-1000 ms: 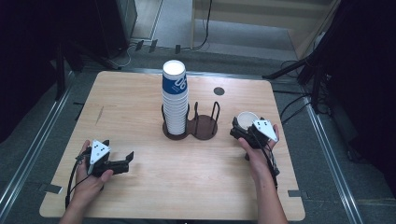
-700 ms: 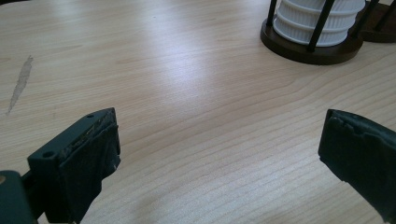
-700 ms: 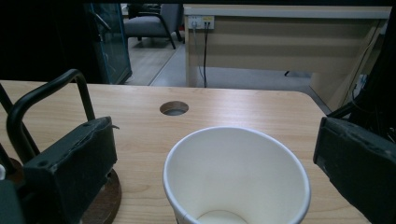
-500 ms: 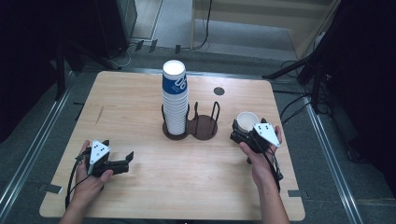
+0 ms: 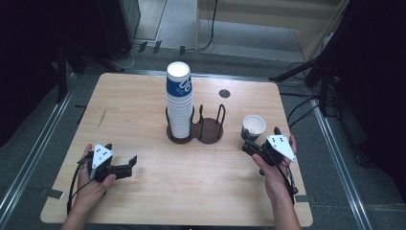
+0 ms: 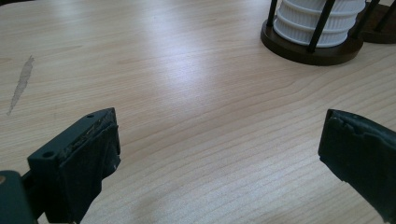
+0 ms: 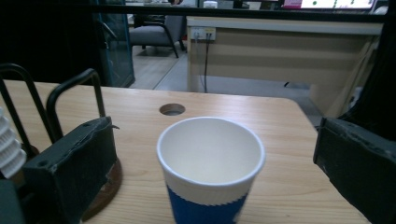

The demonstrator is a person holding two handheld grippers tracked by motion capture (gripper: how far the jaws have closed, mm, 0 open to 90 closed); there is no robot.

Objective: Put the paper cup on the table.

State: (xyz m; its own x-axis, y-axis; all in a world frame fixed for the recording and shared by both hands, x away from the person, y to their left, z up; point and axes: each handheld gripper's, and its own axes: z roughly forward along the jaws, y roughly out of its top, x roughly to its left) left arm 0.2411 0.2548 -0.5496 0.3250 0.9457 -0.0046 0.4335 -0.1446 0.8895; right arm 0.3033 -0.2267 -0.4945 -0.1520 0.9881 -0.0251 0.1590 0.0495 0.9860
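Cup (image 5: 253,127) stands upright on the table (image 5: 143,110), to the right of the rack (image 5: 196,132) and apart from it. It is white inside with a blue band round its lower wall. In the right gripper view the cup (image 7: 210,170) sits between the two black jaws, which stand wide apart and touch neither side of it; its mouth is empty. The right gripper (image 5: 250,146) lies just behind the cup on the person's side, held by the right hand (image 5: 273,165), jaws spread.

The rack has two round bays on a dark base. The left bay holds a tall stack (image 5: 179,103) of nested cups, blue at the top; the right bay is bare wire hoops. A round hole (image 5: 224,93) is in the table beyond the rack.

The left gripper (image 5: 125,165) rests low near the table's front left, well apart from the rack, in the left hand (image 5: 93,179). Its jaws are spread wide over bare wood, with the stack's base (image 6: 313,44) at the far right.
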